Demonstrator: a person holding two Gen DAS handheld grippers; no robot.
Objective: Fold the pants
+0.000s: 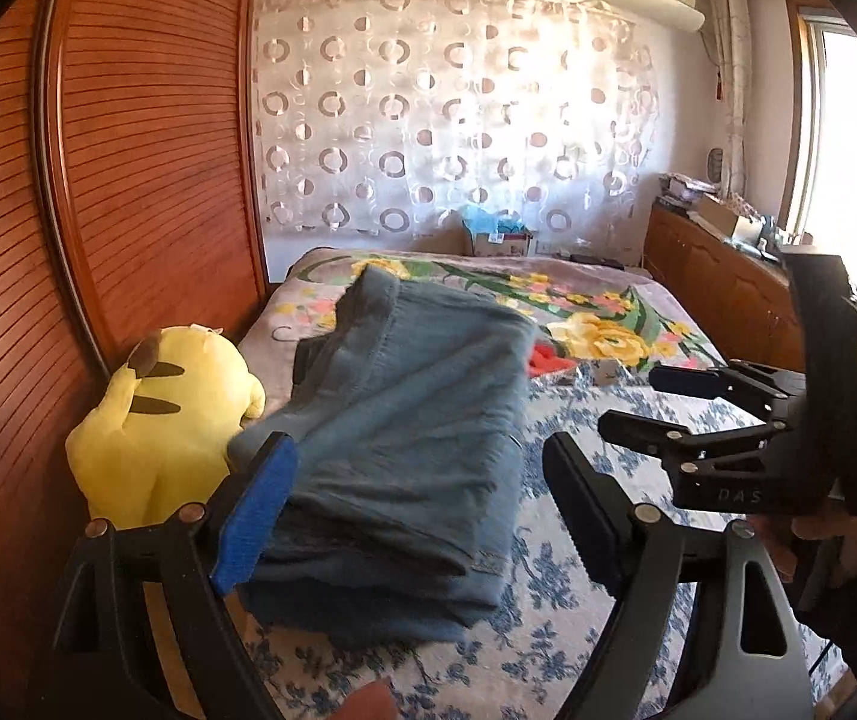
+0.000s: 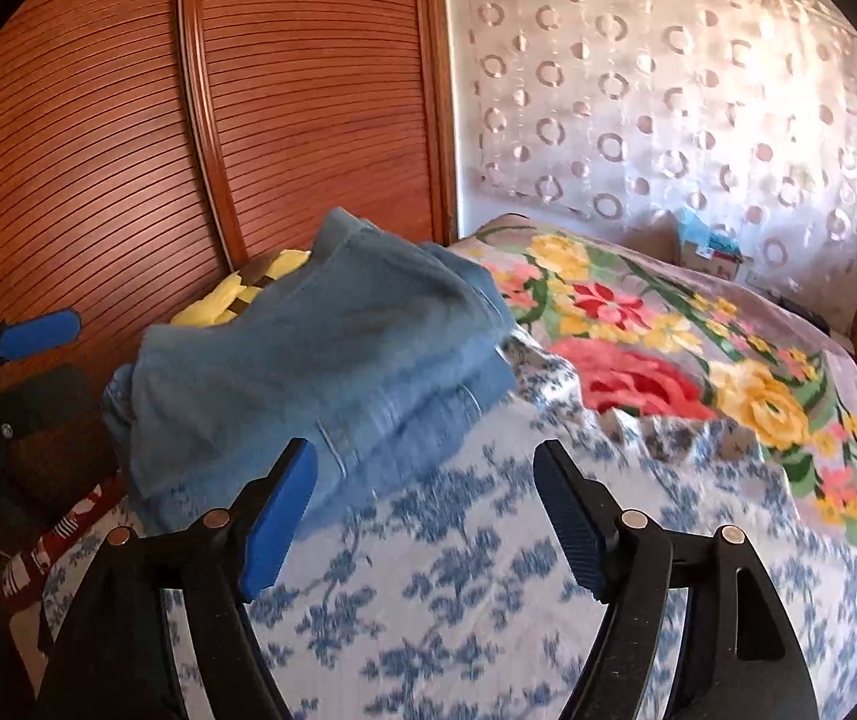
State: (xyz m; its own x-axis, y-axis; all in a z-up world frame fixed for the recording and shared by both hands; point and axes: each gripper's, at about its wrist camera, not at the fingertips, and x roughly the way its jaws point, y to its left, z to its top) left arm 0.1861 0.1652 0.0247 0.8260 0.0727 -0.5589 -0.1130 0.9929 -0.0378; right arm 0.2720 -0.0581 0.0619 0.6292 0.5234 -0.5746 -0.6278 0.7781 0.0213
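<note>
The blue pants (image 1: 404, 420) lie folded in a thick stack on the bed, near its left side. My left gripper (image 1: 422, 510) hovers just before the stack's near end, open, and neither pad presses on the cloth. My right gripper (image 1: 629, 397) is to the right of the stack, over the sheet, also open with nothing in it. In the right wrist view the pants (image 2: 320, 360) lie ahead and left of my right gripper (image 2: 425, 480), apart from it. One blue pad (image 2: 38, 330) of the left gripper shows at the left edge of that view.
A yellow plush toy (image 1: 158, 420) sits against the slatted wooden wardrobe (image 1: 128, 150), touching the stack's left side. The bed has a blue-flowered white sheet (image 2: 488, 600) and, farther back, a bright floral blanket (image 2: 698, 360). A wooden cabinet (image 1: 716, 282) runs along the right.
</note>
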